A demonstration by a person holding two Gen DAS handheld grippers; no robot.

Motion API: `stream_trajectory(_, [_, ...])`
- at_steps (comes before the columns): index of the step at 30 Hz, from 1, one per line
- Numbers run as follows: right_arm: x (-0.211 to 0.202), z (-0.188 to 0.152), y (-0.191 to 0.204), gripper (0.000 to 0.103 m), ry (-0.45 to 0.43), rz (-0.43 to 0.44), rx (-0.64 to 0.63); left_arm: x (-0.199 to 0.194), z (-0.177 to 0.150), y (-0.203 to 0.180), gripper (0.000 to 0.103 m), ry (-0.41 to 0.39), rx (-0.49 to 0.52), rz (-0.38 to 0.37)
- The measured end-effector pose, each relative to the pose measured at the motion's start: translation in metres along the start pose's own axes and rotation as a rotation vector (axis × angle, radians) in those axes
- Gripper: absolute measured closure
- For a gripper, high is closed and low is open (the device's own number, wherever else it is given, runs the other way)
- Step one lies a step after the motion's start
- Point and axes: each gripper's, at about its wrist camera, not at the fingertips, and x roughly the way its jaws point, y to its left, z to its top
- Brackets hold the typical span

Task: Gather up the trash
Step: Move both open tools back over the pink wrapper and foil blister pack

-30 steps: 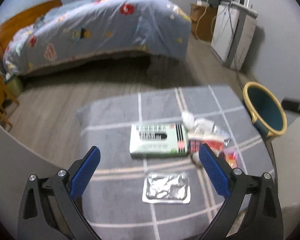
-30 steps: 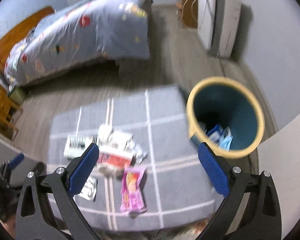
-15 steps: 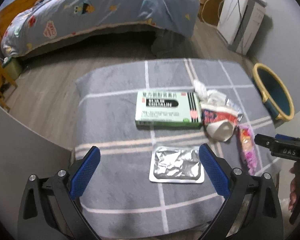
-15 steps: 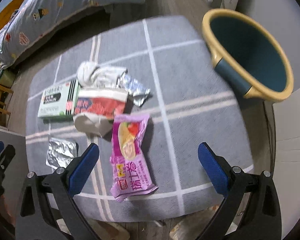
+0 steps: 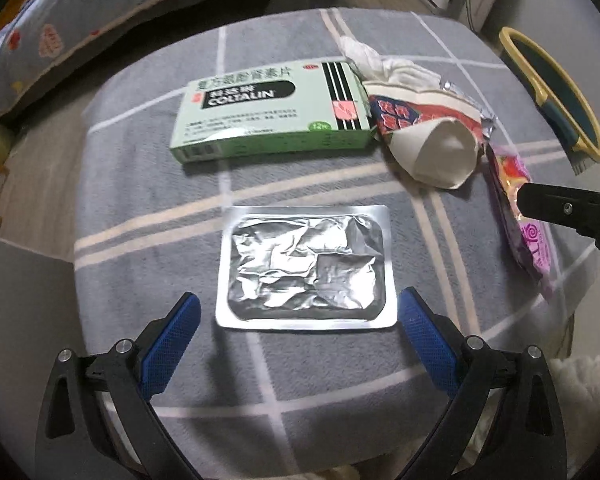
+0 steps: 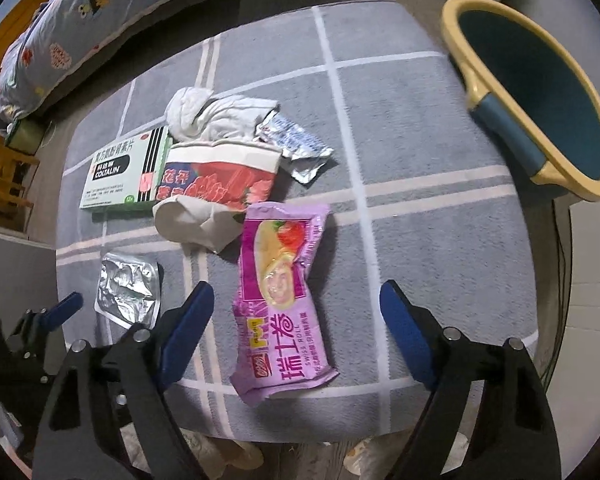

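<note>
Fingers apart on both your grippers, nothing clamped; right jaws closing around the pink wrapper.

Your left gripper [image 5: 298,322] hangs over the grey checked mat [image 5: 148,184], blue pads either side of the near edge of the silver foil blister pack [image 5: 305,266], not touching it. Your right gripper [image 6: 296,316] straddles the pink Swiss roll wrapper [image 6: 282,300], which lies flat between the pads with gaps on both sides. Just beyond the wrapper: a crushed paper cup with red print [image 6: 216,196], touching the wrapper's top corner, a green Coltalin box [image 6: 120,172] against the cup's left, a white crumpled tissue [image 6: 208,114] and a torn foil sachet [image 6: 298,148] behind. The yellow-rimmed teal bin [image 6: 540,108] stands off the mat's right edge, well apart from the wrapper. A bed with a blue quilt [image 6: 80,20] sits behind. Nothing blocks either pick.
</note>
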Motion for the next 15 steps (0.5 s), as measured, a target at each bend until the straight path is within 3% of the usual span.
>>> stream_trajectory(8, [0.022, 0.004, 0.014, 0.021, 0.044, -0.014, -0.042, 0.014, 0.002, 0.013, 0.005, 0.026, -0.059, -0.027])
stream_trajectory(10, [0.026, 0.005, 0.018, 0.026, 0.048, -0.028, -0.055, 0.015, 0.003, 0.012, 0.005, 0.024, -0.052, -0.026])
stream_trajectory(15, [0.028, 0.006, 0.024, 0.05, 0.037, -0.053, -0.071, 0.016, 0.003, 0.007, 0.006, 0.002, -0.051, -0.041])
